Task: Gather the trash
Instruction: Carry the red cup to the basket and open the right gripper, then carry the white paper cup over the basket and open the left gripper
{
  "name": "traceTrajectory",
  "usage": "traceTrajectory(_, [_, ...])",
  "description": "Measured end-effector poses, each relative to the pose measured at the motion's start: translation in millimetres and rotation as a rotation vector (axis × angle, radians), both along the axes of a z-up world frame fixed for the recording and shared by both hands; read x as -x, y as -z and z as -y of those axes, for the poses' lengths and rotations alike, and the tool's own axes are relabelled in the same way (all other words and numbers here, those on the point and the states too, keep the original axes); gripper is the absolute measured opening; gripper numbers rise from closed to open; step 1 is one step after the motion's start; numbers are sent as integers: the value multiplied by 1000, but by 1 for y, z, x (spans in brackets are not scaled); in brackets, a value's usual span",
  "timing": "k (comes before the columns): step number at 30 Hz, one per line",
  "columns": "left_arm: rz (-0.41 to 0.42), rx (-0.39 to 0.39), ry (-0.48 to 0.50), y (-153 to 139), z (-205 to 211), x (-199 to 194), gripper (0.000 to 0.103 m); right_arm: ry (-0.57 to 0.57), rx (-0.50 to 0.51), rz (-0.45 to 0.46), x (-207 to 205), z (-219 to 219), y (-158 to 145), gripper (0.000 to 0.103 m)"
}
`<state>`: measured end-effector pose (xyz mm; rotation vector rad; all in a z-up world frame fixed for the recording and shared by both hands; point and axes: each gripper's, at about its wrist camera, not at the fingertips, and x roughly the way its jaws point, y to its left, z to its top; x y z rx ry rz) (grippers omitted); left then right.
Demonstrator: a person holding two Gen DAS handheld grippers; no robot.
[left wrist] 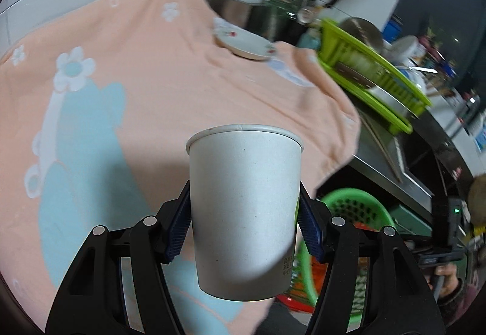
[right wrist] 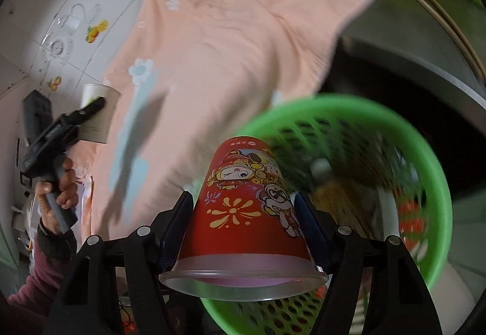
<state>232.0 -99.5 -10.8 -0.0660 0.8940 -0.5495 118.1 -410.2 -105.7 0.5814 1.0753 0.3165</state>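
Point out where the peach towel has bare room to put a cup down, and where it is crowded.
Free: the wide middle of the peach towel, between the flower print and the plate. Crowded: right of the towel, where the green dish rack sits, and below its edge, the green basket, already holding trash. Both grippers grip cups.

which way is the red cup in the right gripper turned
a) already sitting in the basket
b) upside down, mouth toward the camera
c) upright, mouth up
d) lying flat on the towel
b: in the right wrist view the red cup sits clamped in the right gripper with its wide clear rim nearest the camera, just over the near rim of the green basket.
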Motion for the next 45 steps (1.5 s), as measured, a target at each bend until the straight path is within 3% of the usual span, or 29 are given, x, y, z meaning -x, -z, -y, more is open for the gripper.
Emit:
traceTrajectory(7, [-5, 29, 68, 4, 32, 28, 62, 58, -38, -13, 30, 21, 21, 68])
traceTrajectory(18, [-39, 27, 189, 23, 91, 60, 62, 62, -34, 43, 47, 24, 10, 71])
traceTrajectory(30, [-77, -58, 274, 57, 150, 75, 63, 37, 91, 95, 69, 16, -1, 75])
traceTrajectory(45, [-99, -102, 294, 73, 170, 76, 64, 29, 155, 113, 77, 14, -2, 77])
